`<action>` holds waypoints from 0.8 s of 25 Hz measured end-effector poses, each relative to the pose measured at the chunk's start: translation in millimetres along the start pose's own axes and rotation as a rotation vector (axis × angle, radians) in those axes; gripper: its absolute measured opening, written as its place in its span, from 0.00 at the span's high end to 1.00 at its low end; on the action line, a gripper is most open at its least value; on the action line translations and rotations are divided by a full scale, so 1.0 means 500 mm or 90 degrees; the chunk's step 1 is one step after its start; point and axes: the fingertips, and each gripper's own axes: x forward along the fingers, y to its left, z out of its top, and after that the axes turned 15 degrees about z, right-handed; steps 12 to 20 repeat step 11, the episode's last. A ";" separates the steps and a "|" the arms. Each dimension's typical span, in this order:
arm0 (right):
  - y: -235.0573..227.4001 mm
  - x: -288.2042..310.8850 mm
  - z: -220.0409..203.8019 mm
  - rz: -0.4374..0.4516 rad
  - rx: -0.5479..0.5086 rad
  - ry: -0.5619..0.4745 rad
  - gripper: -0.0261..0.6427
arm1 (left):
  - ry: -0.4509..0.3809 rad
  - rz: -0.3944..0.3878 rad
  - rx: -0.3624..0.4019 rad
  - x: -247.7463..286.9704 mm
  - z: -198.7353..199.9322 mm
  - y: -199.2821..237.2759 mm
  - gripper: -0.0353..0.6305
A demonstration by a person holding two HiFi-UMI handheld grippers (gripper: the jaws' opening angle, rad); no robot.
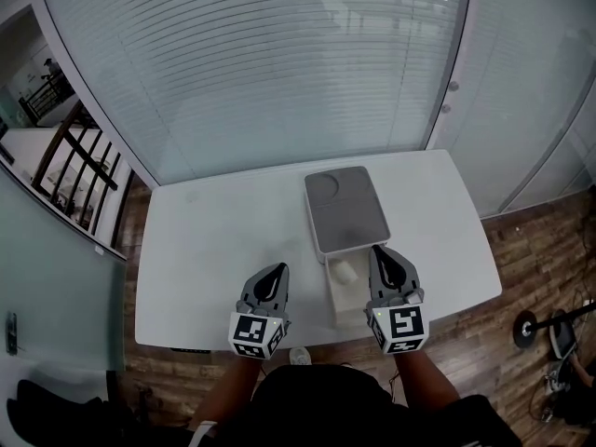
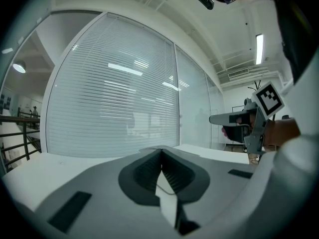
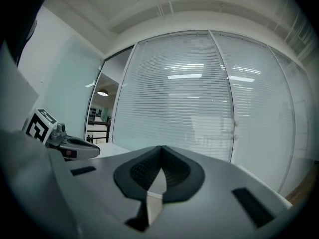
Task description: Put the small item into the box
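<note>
On the white table (image 1: 214,250) stands a grey box (image 1: 346,210) with a flat lid. Its white inner tray (image 1: 356,296) is pulled out toward me, and a small white item (image 1: 345,271) lies in the tray's far end. My right gripper (image 1: 380,252) hovers at the tray's right edge, just right of the item, and is shut with nothing in it (image 3: 161,148). My left gripper (image 1: 277,270) is held over bare table left of the tray, also shut and empty (image 2: 161,151). Both gripper views look level across the room, so the box and item are hidden there.
A glass wall with blinds (image 1: 279,63) runs behind the table's far edge. Wooden floor (image 1: 521,259) surrounds the table, with a black stand (image 1: 535,329) at the right. A dark railing (image 1: 79,166) lies to the left. The person's arms and dark clothing fill the near edge.
</note>
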 end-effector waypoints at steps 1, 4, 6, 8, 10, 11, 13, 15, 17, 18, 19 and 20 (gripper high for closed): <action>0.001 0.001 -0.004 0.001 0.001 0.004 0.96 | 0.000 -0.002 0.002 -0.001 0.000 -0.002 0.93; 0.001 0.002 -0.010 0.003 0.004 0.014 0.96 | 0.001 -0.007 0.005 -0.002 -0.001 -0.008 0.93; 0.002 0.004 -0.012 0.005 0.004 0.016 0.96 | 0.001 -0.007 0.004 -0.003 0.000 -0.009 0.93; 0.000 -0.001 -0.017 0.003 0.004 0.022 0.95 | 0.002 -0.010 0.001 -0.004 -0.004 -0.015 0.93; -0.006 -0.010 -0.024 -0.002 0.003 0.029 0.96 | 0.006 -0.017 -0.003 -0.004 -0.012 -0.027 0.93; -0.010 -0.014 -0.028 -0.005 0.003 0.032 0.96 | 0.008 -0.020 -0.005 -0.003 -0.015 -0.033 0.93; -0.010 -0.014 -0.028 -0.005 0.003 0.032 0.96 | 0.008 -0.020 -0.005 -0.003 -0.015 -0.033 0.93; -0.010 -0.014 -0.028 -0.005 0.003 0.032 0.96 | 0.008 -0.020 -0.005 -0.003 -0.015 -0.033 0.93; -0.010 -0.014 -0.028 -0.005 0.003 0.032 0.96 | 0.008 -0.020 -0.005 -0.003 -0.015 -0.033 0.93; -0.010 -0.014 -0.028 -0.005 0.003 0.032 0.96 | 0.008 -0.020 -0.005 -0.003 -0.015 -0.033 0.93; -0.010 -0.014 -0.028 -0.005 0.003 0.032 0.96 | 0.008 -0.020 -0.005 -0.003 -0.015 -0.033 0.93; -0.010 -0.014 -0.028 -0.005 0.003 0.032 0.96 | 0.008 -0.020 -0.005 -0.003 -0.015 -0.033 0.93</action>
